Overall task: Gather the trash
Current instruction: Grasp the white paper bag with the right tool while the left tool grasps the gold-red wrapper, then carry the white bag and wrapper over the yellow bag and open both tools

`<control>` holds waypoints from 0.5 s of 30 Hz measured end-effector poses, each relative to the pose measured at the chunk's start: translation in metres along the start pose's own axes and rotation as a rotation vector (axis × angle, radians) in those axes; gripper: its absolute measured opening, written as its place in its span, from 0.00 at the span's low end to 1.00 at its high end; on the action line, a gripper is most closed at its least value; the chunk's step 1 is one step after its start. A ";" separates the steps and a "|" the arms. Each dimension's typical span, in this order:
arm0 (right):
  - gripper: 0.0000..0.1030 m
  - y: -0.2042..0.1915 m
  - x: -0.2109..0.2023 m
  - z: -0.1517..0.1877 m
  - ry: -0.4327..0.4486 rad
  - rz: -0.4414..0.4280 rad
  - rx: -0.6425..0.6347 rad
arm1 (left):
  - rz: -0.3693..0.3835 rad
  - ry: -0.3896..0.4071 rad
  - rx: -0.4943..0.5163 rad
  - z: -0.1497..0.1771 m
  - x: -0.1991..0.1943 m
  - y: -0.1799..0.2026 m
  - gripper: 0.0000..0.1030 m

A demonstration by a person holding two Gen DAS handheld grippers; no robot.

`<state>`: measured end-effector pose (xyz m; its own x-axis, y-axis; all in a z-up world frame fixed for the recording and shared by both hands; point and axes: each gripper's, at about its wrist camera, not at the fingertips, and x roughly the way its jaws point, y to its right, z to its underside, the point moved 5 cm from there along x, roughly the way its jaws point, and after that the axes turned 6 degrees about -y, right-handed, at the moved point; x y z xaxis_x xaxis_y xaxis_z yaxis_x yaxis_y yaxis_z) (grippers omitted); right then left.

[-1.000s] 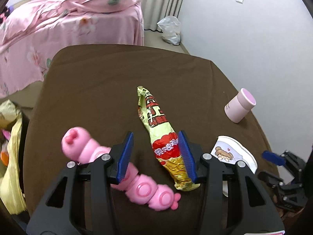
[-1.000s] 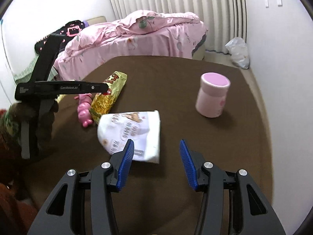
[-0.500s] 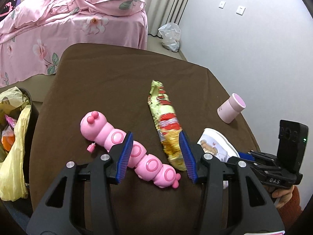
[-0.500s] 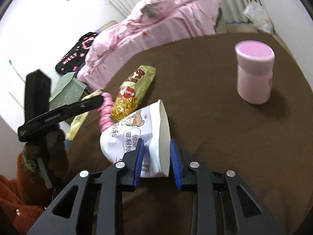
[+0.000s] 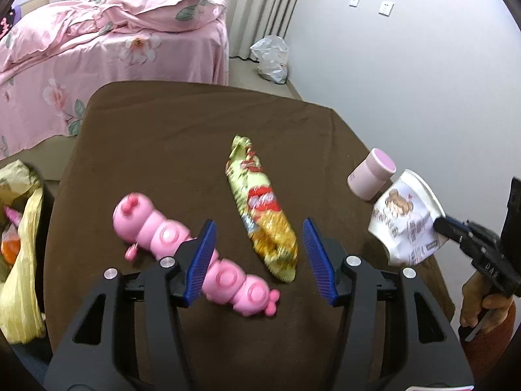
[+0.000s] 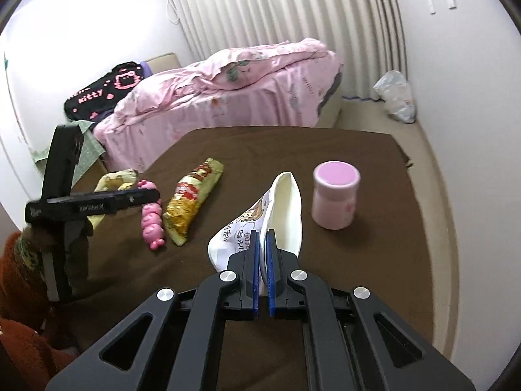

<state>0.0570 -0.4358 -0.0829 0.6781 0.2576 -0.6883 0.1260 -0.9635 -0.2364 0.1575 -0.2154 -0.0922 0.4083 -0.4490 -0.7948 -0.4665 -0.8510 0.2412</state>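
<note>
a crushed white paper cup (image 6: 260, 224), printed with a cartoon figure, hangs clear of the brown-covered table (image 6: 374, 260), pinched by its flattened rim wall in the right gripper (image 6: 262, 260), whose blue pads have just been closing and now stand pressed together on the paper. the cup looks feather-light and soft; it has folded nearly flat under the squeeze, so a thin wall near the rim is the sensible place to hold it, and the grip seems unlikely to slip though the paper could tear if yanked. the right gripper points forward and down over the near edge of the table, a hand (image 5: 482, 303) wrapped round its handle at the frame's right edge.

the left gripper (image 5: 260, 254) hovers, angled steeply down, its jaws spread and just now opening wider, above the low end of a yellow-and-red snack wrapper (image 5: 260, 208) lying lengthwise mid-table. nothing sits between the pads in contact. the wrapper looks crinkly, light and slick, best taken across its narrow width near the end; whether it is empty is hard to judge through the blur. a pink toy caterpillar (image 5: 195, 254) lies just beside it, partly under the left finger, and an upright pink jar (image 6: 335, 198) stands well to the right. a yellow-lined bin (image 5: 19, 244) waits off the table's left edge.
</note>
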 end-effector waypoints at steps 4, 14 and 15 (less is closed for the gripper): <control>0.05 0.005 0.002 0.007 -0.005 0.026 -0.004 | 0.009 -0.019 0.016 -0.028 0.018 -0.002 0.51; 0.05 -0.006 0.013 0.013 -0.011 0.045 -0.046 | -0.013 -0.232 0.026 -0.062 0.094 -0.011 0.21; 0.05 -0.007 0.013 0.013 -0.009 0.044 -0.048 | -0.005 -0.208 0.018 -0.060 0.089 -0.010 0.13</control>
<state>0.0555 -0.4246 -0.0986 0.6773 0.2155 -0.7034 0.1313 -0.9762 -0.1727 0.2459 -0.2627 -0.1315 0.2406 -0.3778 -0.8941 -0.4794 -0.8472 0.2290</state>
